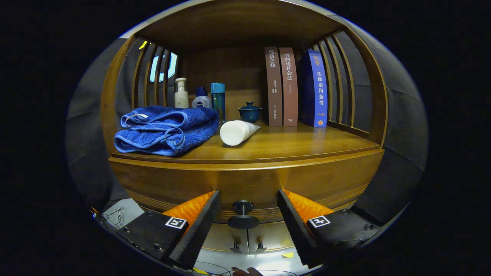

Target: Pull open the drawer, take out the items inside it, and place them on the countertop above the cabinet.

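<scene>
Gripper [248,209]: fingers spread wide apart, gripping nothing. Drawer knob [243,216] sits between the fingers, roughly centred in the gap, touching neither. Its stem points straight out of the drawer front [245,182] toward the camera, with the round disc end nearest.

Drawer front runs side to side, long axis from 9 to 3 o'clock, directly beyond the fingertips. It looks closed, though the lower edge is hard to judge in the shadow.

Countertop [307,143] lies just above the drawer. A folded blue towel [167,130] rests at about 10 o'clock from the knob. Beside it on the right lies a white tube [238,132], flat on its side, with its wide end toward the camera and its long axis running back toward 2 o'clock.

At the back, from 11 toward 1 o'clock: a pump bottle [181,93], a small white bottle [201,100], a tall blue bottle [218,97], a lidded blue cup [249,111] and three upright books [295,87].
</scene>
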Motion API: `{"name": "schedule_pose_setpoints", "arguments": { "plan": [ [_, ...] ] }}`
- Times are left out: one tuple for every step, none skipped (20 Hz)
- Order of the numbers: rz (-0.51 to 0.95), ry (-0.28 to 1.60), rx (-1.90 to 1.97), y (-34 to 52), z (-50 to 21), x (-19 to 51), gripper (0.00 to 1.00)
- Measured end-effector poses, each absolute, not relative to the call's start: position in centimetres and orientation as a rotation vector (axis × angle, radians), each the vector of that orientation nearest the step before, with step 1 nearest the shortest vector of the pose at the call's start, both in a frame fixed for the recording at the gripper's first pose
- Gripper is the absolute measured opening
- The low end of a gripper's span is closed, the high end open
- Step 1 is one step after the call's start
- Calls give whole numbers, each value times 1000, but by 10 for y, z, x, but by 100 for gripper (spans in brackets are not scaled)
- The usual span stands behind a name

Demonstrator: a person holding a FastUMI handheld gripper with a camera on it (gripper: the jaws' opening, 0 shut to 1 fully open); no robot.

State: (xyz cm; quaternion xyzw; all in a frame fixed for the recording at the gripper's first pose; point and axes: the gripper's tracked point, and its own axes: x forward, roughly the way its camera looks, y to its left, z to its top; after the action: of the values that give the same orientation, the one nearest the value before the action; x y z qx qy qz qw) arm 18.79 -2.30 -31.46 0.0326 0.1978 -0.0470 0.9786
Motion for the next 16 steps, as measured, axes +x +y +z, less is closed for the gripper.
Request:
{"name": "schedule_pose_setpoints", "arguments": {
  "plan": [
    [-95,403,69,-23,-314,187,99],
    [-98,408,71,-24,-314,185,99],
    [-97,407,73,-23,-311,182,99],
    [-95,402,71,-23,-306,180,99],
    [-92,395,67,-22,-300,178,100],
    [-89,386,65,-22,-293,174,99],
    [-86,373,63,-21,-283,171,100],
    [-82,355,61,-20,-270,168,99],
    [-80,333,55,-20,-256,164,99],
    [-77,308,48,-20,-240,161,99],
    [-71,278,40,-20,-221,157,99],
    [-63,244,32,-18,-201,153,99],
    [-53,208,23,-16,-179,148,99],
    [-47,171,14,-15,-156,142,99],
    [-46,133,3,-16,-133,135,99],
    [-49,95,-3,-17,-111,124,99]
  ]
}}
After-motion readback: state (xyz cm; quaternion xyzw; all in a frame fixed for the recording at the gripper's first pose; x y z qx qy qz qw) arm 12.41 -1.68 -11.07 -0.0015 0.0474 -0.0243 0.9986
